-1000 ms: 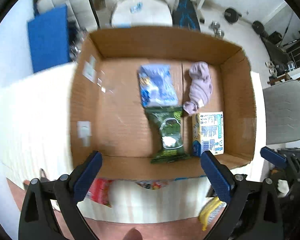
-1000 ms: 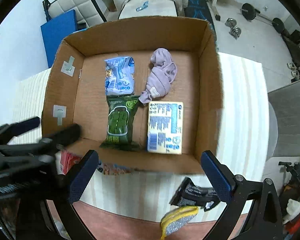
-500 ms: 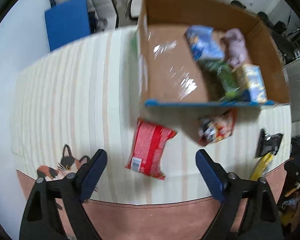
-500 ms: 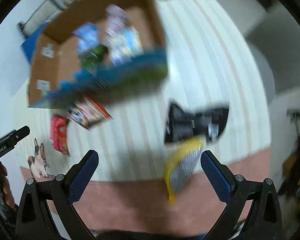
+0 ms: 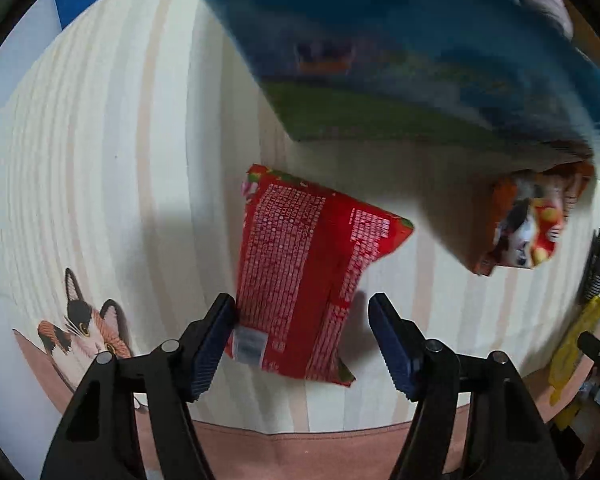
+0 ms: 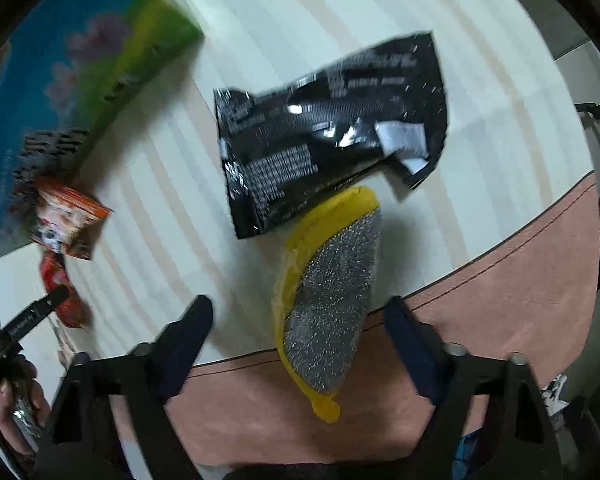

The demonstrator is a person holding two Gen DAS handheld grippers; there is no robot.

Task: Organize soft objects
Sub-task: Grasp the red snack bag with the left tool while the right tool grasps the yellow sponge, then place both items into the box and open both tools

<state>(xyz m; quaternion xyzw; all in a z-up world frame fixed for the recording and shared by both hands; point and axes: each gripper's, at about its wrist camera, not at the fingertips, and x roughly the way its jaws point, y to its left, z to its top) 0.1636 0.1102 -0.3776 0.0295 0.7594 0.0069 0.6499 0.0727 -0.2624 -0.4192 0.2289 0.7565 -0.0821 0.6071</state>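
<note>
In the left wrist view my left gripper [image 5: 302,322] is open, its fingers either side of the near end of a red snack packet [image 5: 306,270] lying flat on the striped tablecloth [image 5: 100,152]. In the right wrist view my right gripper [image 6: 298,322] is open around a yellow and silver scouring sponge [image 6: 330,304] at the table's front edge. A black foil packet [image 6: 328,128] lies just beyond the sponge. The box [image 5: 400,56] with a blue and green printed side stands at the back, blurred.
An orange snack packet [image 5: 528,224] lies by the box's near corner; it also shows in the right wrist view [image 6: 66,222]. A cat picture [image 5: 80,328] is printed on the cloth at front left. The table's front edge runs just under both grippers.
Both grippers have dropped from above the box to the table. The left has come down around the red packet, the right around the sponge. Both stay open.
</note>
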